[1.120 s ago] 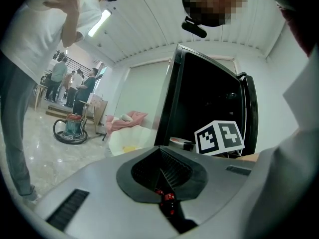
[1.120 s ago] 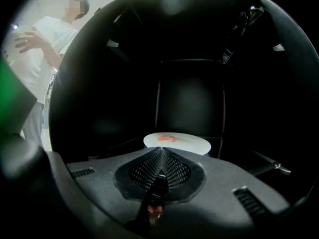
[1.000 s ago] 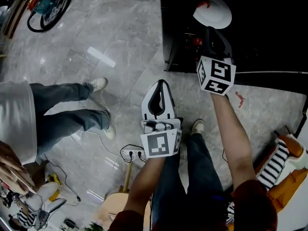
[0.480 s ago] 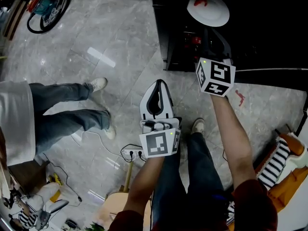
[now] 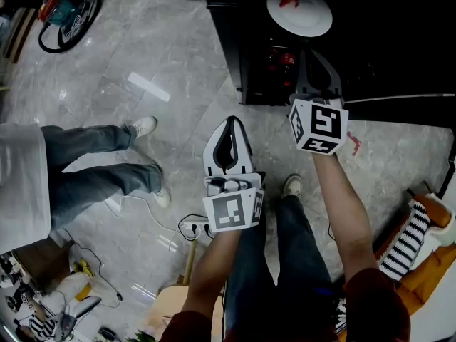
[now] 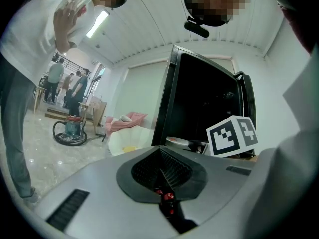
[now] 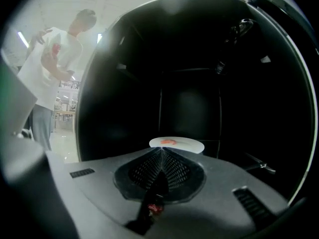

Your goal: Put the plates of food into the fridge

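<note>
Murky fridge [image 5: 392,41] interior behind plate [image 5: 299,11]

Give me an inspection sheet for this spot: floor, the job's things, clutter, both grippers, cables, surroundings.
Surface: grey marble floor.
Job's things: white plate with red food lies inside the open black fridge.
Clutter: vacuum cleaner at far left.
Grippers: left gripper jaws together, empty; right gripper jaws together, pointing at the plate, contact unclear.
Cables: power strip with a lead on the floor.
Surroundings: bystander in jeans at left.
</note>
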